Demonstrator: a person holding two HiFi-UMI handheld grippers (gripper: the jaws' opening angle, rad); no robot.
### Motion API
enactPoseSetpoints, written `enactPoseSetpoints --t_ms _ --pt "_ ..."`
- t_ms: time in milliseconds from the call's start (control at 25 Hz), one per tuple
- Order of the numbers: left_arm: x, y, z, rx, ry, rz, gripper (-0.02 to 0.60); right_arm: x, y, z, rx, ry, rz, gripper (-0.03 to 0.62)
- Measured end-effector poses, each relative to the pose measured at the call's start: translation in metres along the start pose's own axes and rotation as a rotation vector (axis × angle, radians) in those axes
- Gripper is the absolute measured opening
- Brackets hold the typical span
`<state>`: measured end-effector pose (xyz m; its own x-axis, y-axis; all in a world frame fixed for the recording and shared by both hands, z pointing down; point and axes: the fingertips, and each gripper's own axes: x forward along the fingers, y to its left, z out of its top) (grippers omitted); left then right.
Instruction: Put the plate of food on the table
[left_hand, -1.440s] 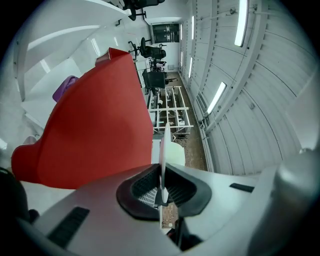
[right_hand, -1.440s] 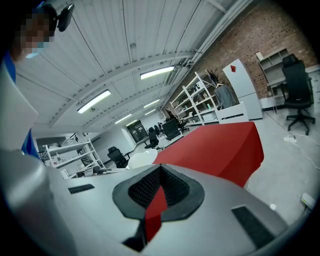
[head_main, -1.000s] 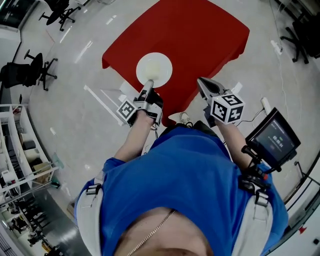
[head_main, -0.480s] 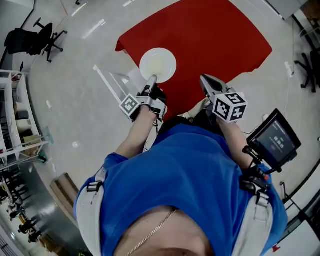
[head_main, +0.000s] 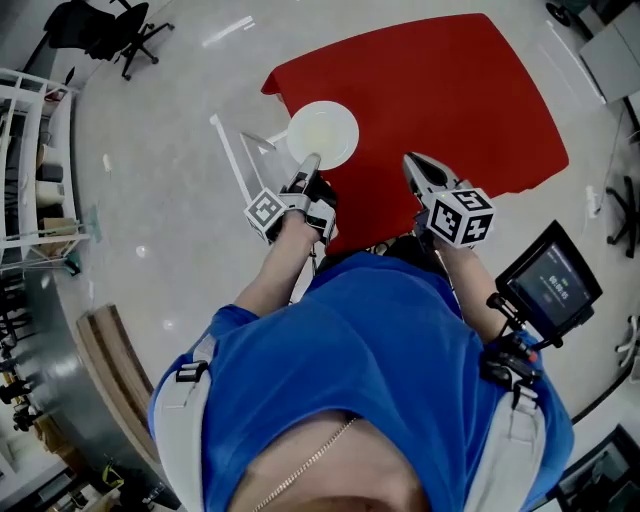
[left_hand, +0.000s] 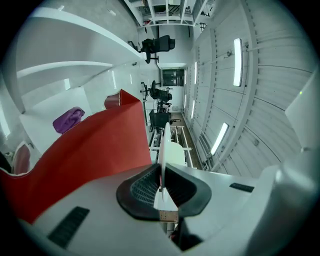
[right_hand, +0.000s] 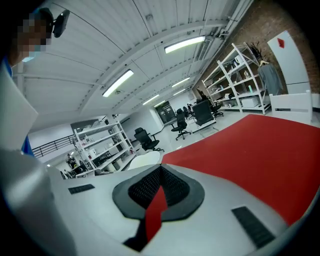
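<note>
A round white plate (head_main: 322, 135) hangs level over the near left edge of the red-clothed table (head_main: 450, 100); I make out no food on it. My left gripper (head_main: 310, 165) is shut on the plate's near rim. In the left gripper view the plate (left_hand: 163, 150) shows edge-on, running from between the pads of my left gripper (left_hand: 161, 187) past the red cloth (left_hand: 95, 145). My right gripper (head_main: 412, 162) hovers over the table's near edge, shut and empty. In the right gripper view a thin slit of red cloth (right_hand: 260, 150) shows between the closed jaws of my right gripper (right_hand: 159, 192).
A white frame (head_main: 240, 160) stands on the floor left of the table, under the plate's side. A dark screen on a stand (head_main: 548, 283) is at my right. White shelving (head_main: 30, 150), an office chair (head_main: 100, 25) and a wooden bench (head_main: 110, 370) are at the left.
The table and floor have swung to the right in the head view. The plate stays in the left gripper at the table's left edge. Both grippers keep their places in the picture.
</note>
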<state>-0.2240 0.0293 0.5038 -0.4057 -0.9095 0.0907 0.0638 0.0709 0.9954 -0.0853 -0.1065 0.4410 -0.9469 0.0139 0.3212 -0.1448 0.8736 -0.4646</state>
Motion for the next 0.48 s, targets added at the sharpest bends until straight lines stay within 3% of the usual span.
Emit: enactPoseSetpoints --t_ms 240,480 --pt "0.043 0.0 0.02 0.0 -0.096 0.026 0.021 0.044 -0.034 0.038 -0.026 0.05 0.078 0.002" --pt "0.024 0.007 0.016 -0.007 -0.149 0.043 0.021 0.044 -0.03 0.026 -0.034 0.092 0.118 0.002"
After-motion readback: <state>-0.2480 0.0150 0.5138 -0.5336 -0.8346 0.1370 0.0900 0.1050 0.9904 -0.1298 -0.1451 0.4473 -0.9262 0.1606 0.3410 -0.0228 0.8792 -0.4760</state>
